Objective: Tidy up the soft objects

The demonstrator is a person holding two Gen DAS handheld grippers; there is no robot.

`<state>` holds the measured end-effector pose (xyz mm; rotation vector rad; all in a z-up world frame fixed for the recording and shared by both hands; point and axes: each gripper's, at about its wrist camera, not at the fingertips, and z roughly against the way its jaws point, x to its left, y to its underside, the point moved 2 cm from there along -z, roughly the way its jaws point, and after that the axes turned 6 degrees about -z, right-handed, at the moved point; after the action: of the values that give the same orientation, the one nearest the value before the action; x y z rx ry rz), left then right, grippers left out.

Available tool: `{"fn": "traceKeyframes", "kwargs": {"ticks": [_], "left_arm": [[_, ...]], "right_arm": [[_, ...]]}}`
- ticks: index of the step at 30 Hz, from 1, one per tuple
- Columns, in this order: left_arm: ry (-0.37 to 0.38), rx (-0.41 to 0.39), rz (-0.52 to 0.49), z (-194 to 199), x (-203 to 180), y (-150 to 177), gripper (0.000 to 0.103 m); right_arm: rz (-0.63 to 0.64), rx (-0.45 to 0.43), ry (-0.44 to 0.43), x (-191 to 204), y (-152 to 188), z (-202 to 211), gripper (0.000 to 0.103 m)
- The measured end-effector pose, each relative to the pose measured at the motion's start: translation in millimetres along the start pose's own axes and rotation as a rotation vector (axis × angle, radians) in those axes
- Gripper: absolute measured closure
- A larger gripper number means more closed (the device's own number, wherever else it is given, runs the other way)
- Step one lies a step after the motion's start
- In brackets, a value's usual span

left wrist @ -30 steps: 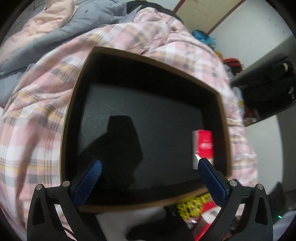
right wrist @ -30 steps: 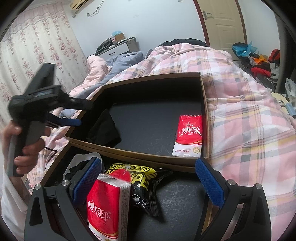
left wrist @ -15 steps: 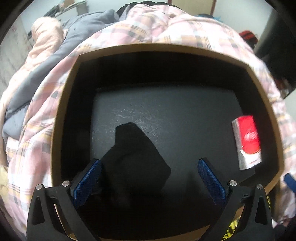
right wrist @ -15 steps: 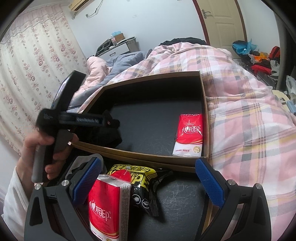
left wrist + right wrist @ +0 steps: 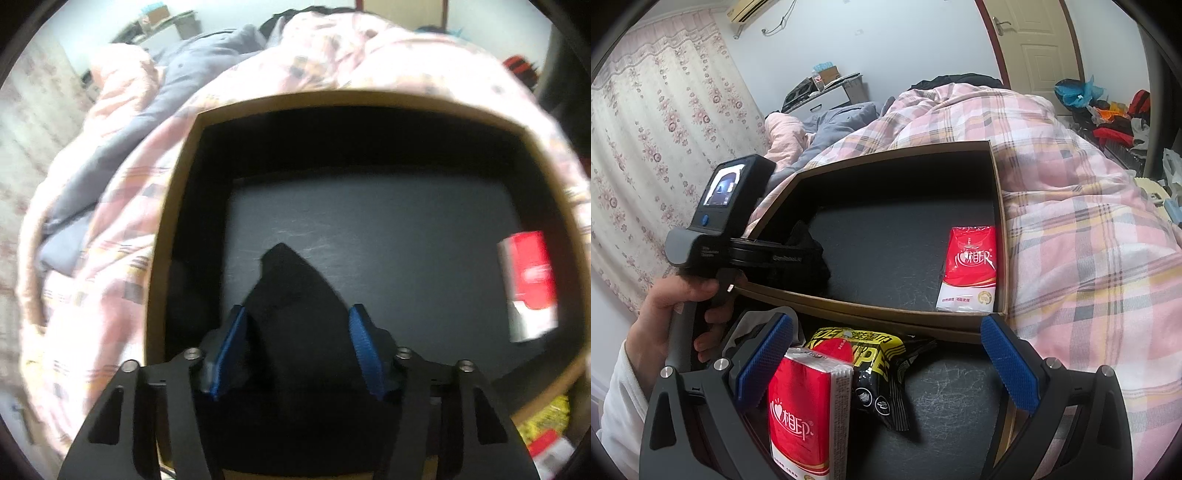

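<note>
Closing left gripper point(image 5: 297, 349) fingers pinch black cloth point(image 5: 295, 295) in box point(image 5: 166, 229) on plaid quilt point(image 5: 1089, 229); right gripper point(image 5: 886, 354) gapes.

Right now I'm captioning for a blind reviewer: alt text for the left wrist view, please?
The left gripper, its jaws just closing, brackets a black cloth lying in a dark box on a pink plaid quilt. A red tissue pack lies at the box's right wall.
</note>
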<state>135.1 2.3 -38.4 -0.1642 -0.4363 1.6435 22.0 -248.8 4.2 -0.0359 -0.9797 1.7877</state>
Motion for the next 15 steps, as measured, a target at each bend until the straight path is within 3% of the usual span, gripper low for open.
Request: {"fn": "traceKeyframes", "kwargs": {"ticks": [2, 5, 11, 12, 15], "left_arm": [[0.072, -0.026, 0.010, 11, 2, -3, 0.051], [0.114, -0.062, 0.027, 23, 6, -9, 0.051], [0.156, 0.040, -0.007, 1, -4, -7, 0.051], [0.154, 0.051, -0.011, -2, -3, -3, 0.053], [0.170, 0.077, 0.000, -13, -3, 4, 0.071]], "right_arm": [[0.000, 0.000, 0.000, 0, 0, 0, 0.002], [0.001, 0.000, 0.000, 0, 0, 0, 0.002], [-0.001, 0.000, -0.001, 0, 0, 0, 0.002], [-0.001, 0.000, -0.001, 0, 0, 0, 0.002], [-0.001, 0.001, -0.001, -1, 0, 0, 0.002]]}}
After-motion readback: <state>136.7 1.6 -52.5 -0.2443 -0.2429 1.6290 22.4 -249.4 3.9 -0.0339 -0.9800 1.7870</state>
